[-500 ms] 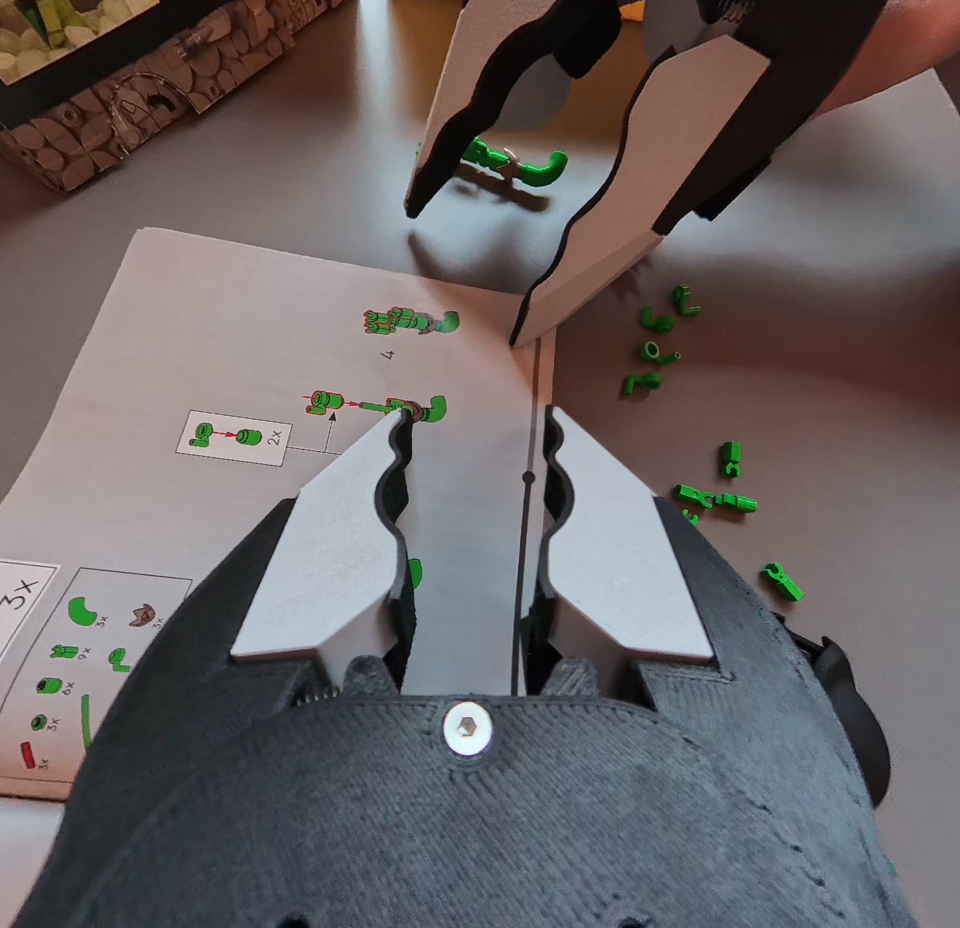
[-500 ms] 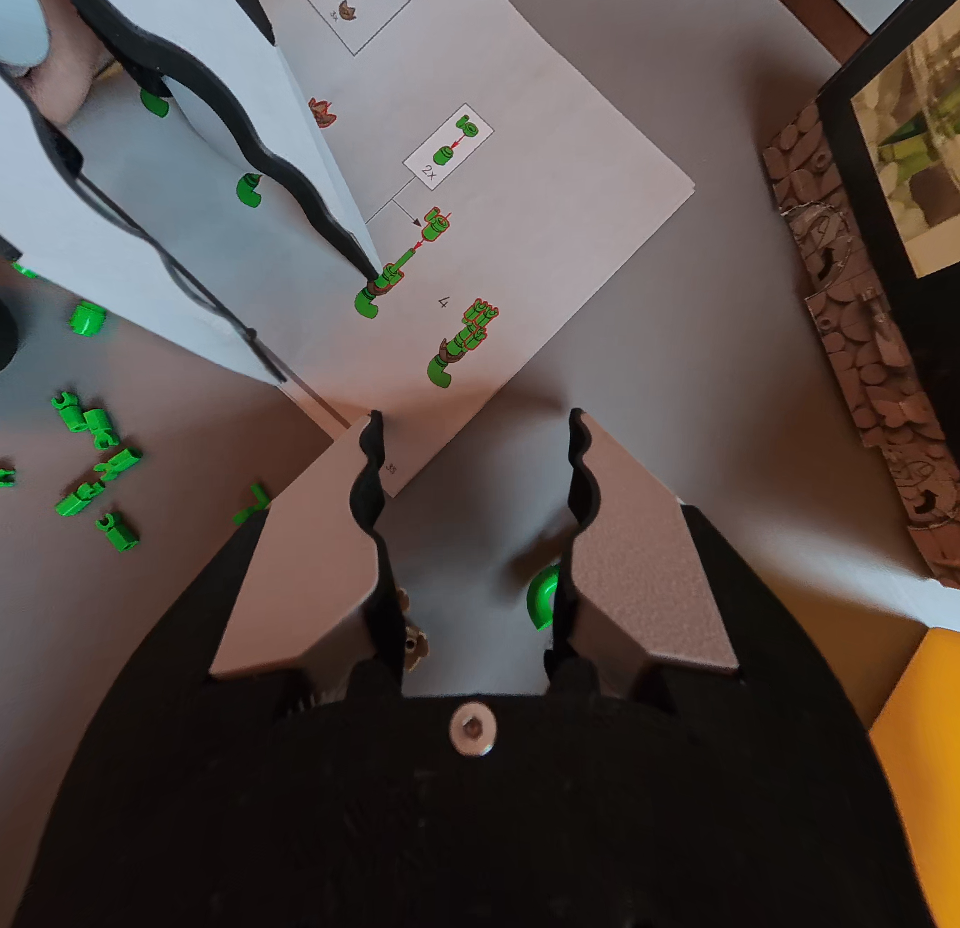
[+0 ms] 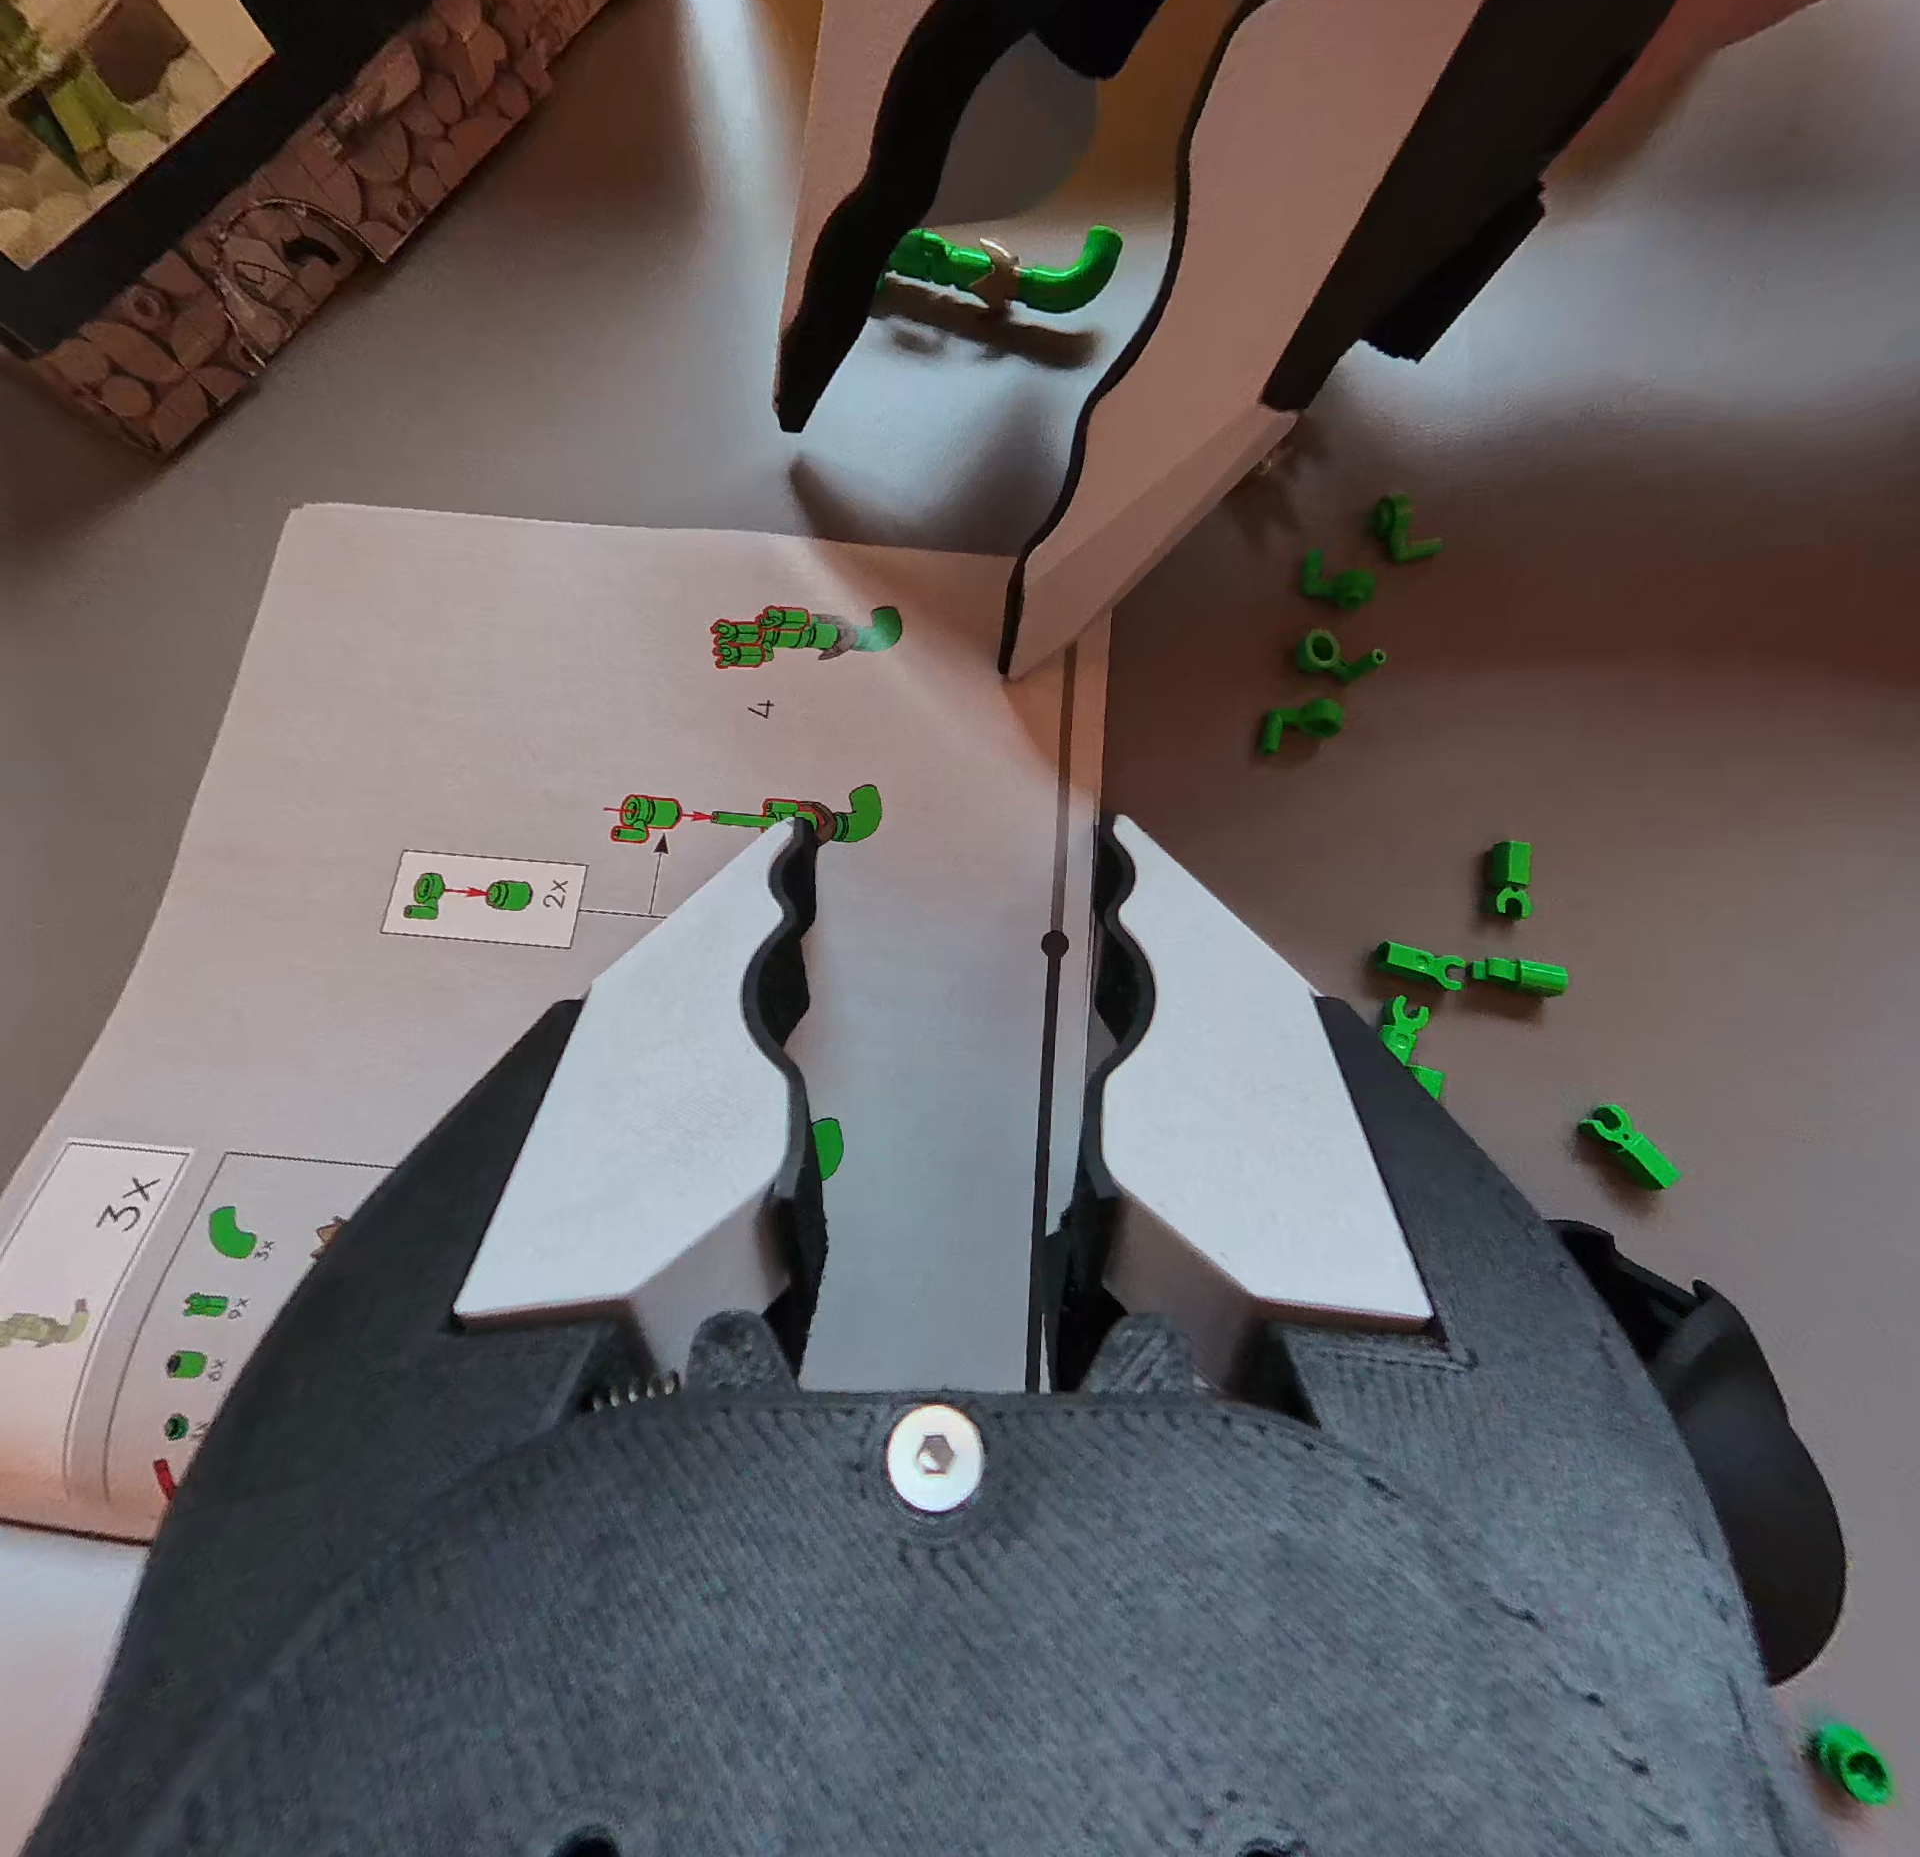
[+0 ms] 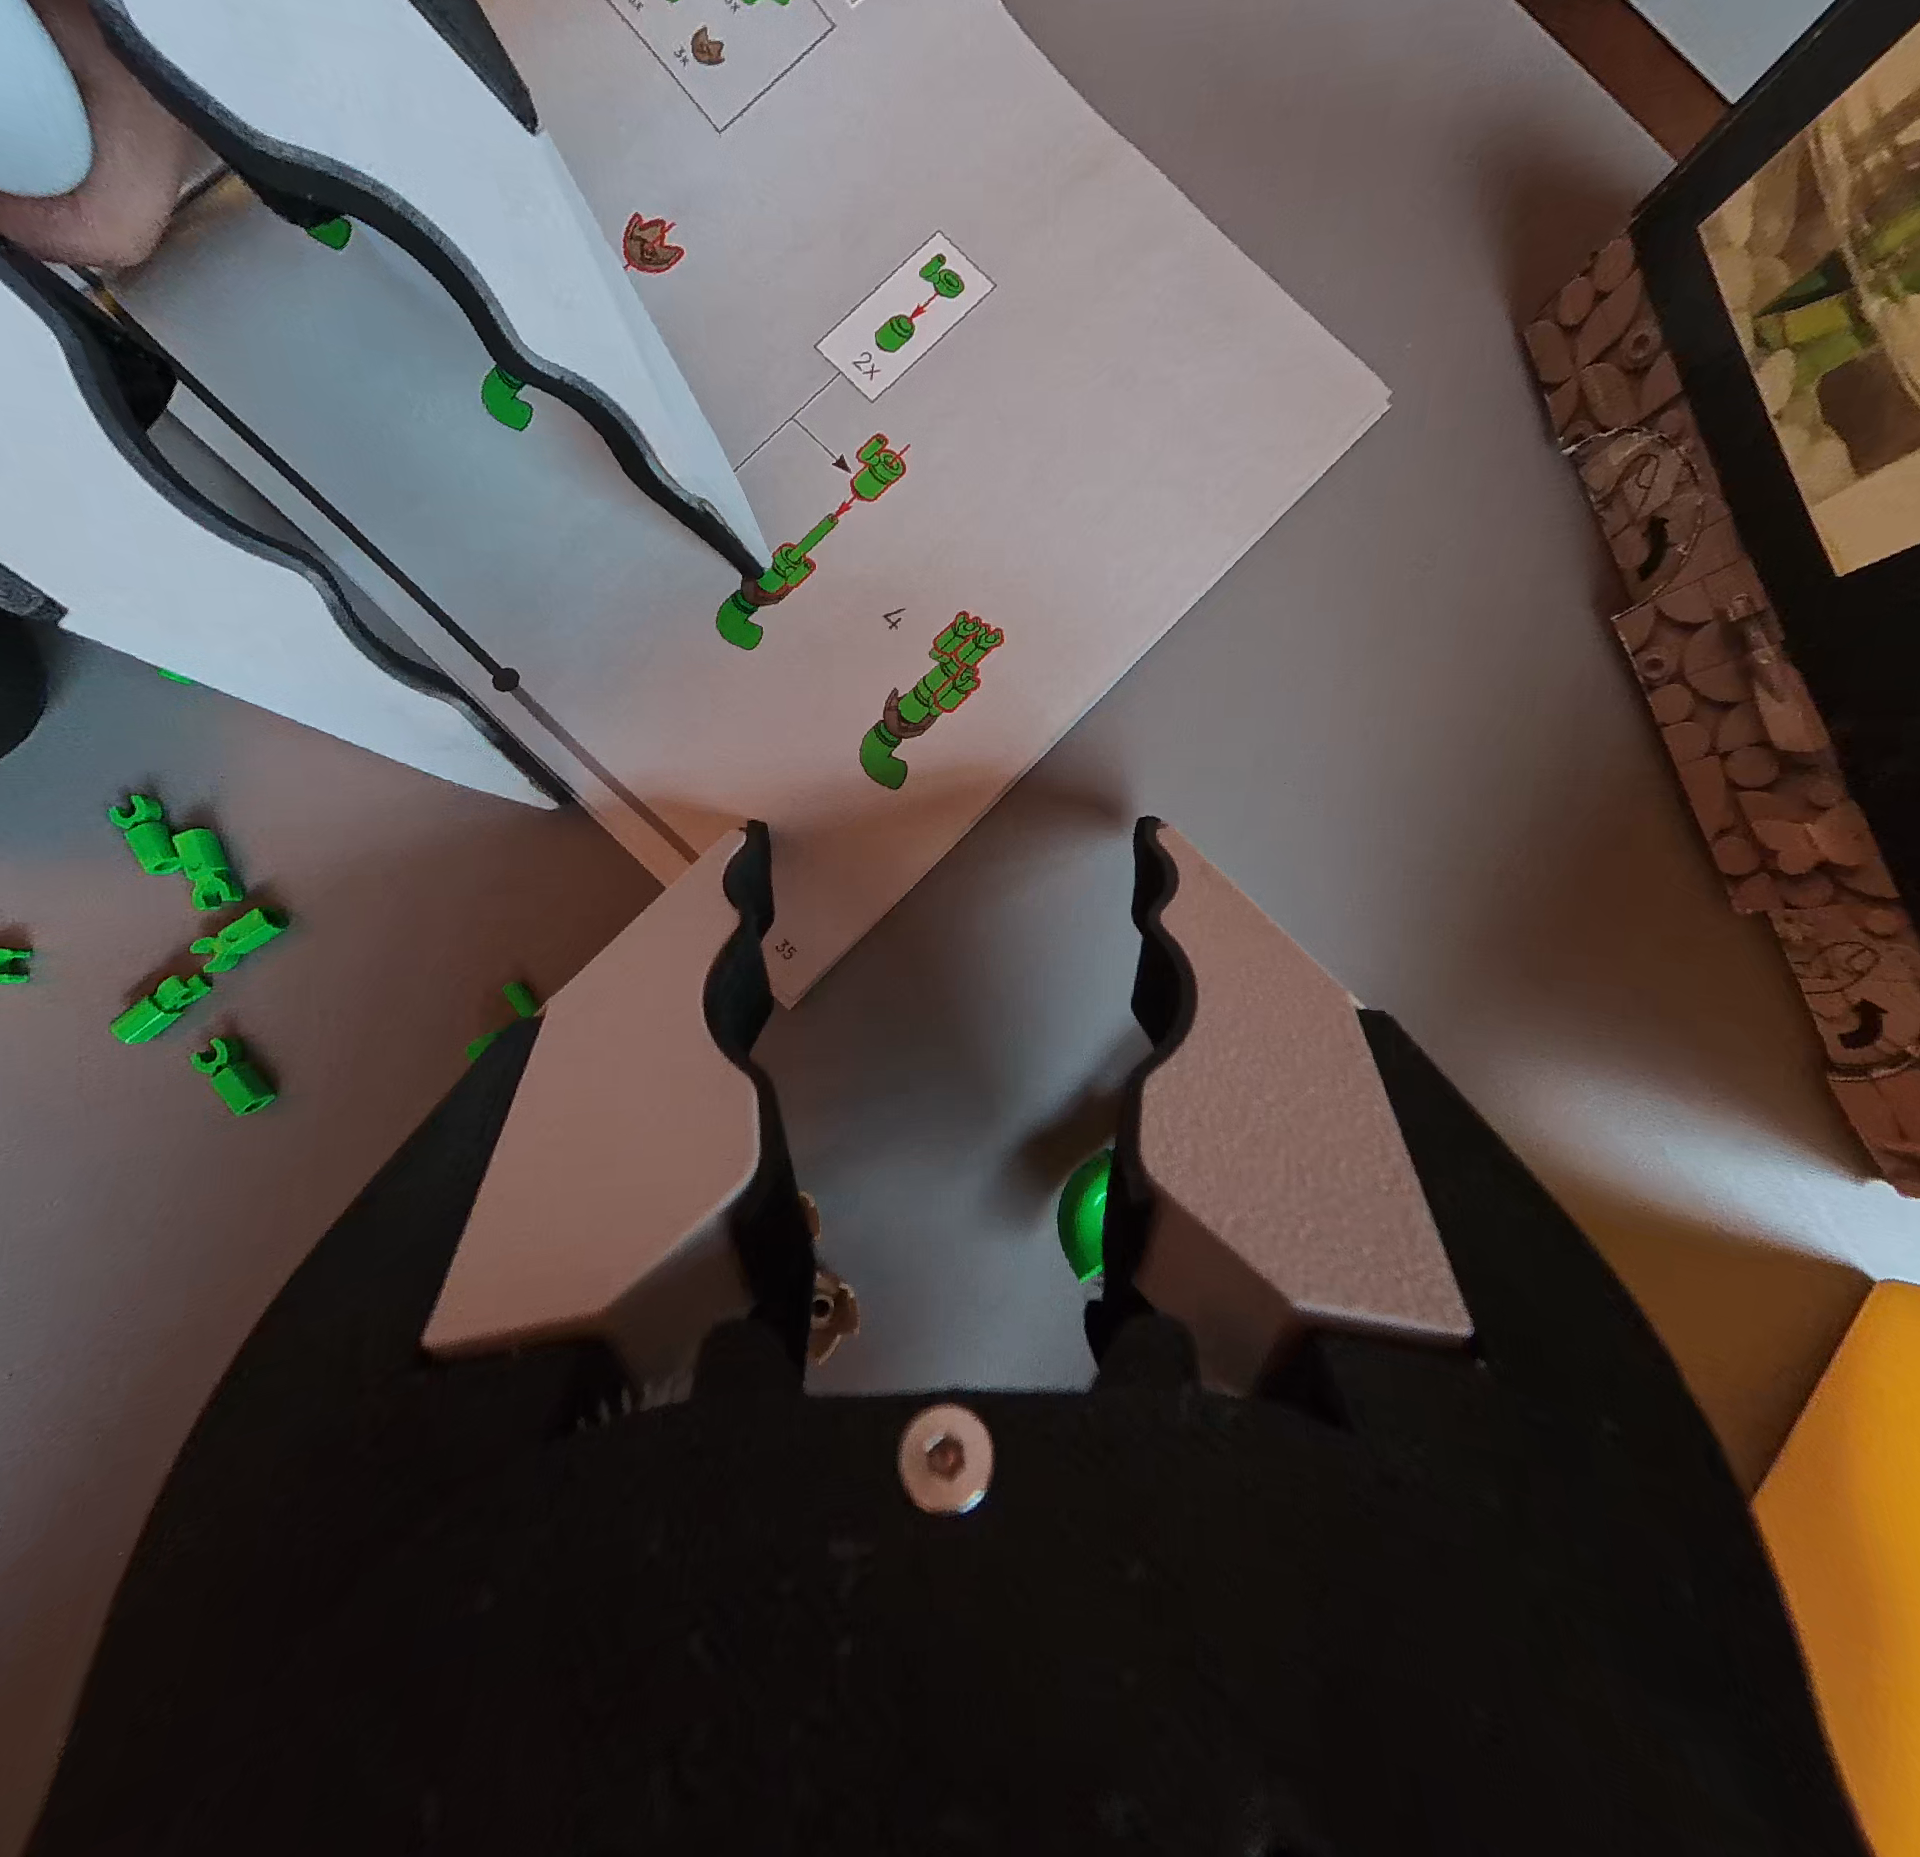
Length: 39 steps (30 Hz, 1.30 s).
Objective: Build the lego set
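Observation:
A small green stem assembly (image 3: 997, 269) with a tan piece and a curved end lies on the grey table. My right gripper (image 4: 948, 836) is open and straddles it without gripping. In the right wrist view only its curved green end (image 4: 1086, 1220) and tan piece (image 4: 831, 1308) show near the finger bases. The right gripper also shows in the left wrist view (image 3: 909, 534). My left gripper (image 3: 951, 841) is open and empty over the open instruction booklet (image 3: 468, 716). It also shows in the right wrist view (image 4: 665, 685). Loose green pieces (image 3: 1340, 654) lie right of the booklet.
More loose green pieces (image 3: 1455, 966) (image 4: 187, 934) are scattered on the table beside the booklet (image 4: 1091, 405). The set's box (image 3: 260, 197) (image 4: 1714, 664) stands beyond the booklet. A yellow object (image 4: 1849, 1495) sits at the right edge.
Almost nothing. Both grippers stay open and in place. The views have shifted only slightly.

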Tool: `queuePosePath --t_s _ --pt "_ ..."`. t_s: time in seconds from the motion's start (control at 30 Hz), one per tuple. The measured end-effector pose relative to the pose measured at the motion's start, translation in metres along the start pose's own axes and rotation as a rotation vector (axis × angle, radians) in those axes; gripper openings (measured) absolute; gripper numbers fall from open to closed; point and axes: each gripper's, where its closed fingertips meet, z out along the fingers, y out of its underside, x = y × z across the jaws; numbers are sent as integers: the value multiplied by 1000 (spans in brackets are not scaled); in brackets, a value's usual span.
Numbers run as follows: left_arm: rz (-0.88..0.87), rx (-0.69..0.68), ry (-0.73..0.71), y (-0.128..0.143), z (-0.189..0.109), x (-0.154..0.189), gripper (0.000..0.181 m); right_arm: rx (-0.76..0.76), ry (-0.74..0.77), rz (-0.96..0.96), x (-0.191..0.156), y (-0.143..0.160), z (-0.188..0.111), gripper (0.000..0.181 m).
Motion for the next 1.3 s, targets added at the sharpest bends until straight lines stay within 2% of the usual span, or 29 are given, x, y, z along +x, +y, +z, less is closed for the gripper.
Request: queuePosePath --t_s 0.17,0.33,0.67,1.3 --pt "-66 34 40 -2 -2 -1 51 4 0 -2 0 0 0 68" --pt "-132 54 56 -3 -3 -5 42 12 4 -11 0 0 0 69" --pt "-89 51 99 -2 -4 4 59 17 3 -11 0 0 0 69" --pt "-14 28 35 1 -3 -1 50 18 7 -19 0 -1 -1 68"
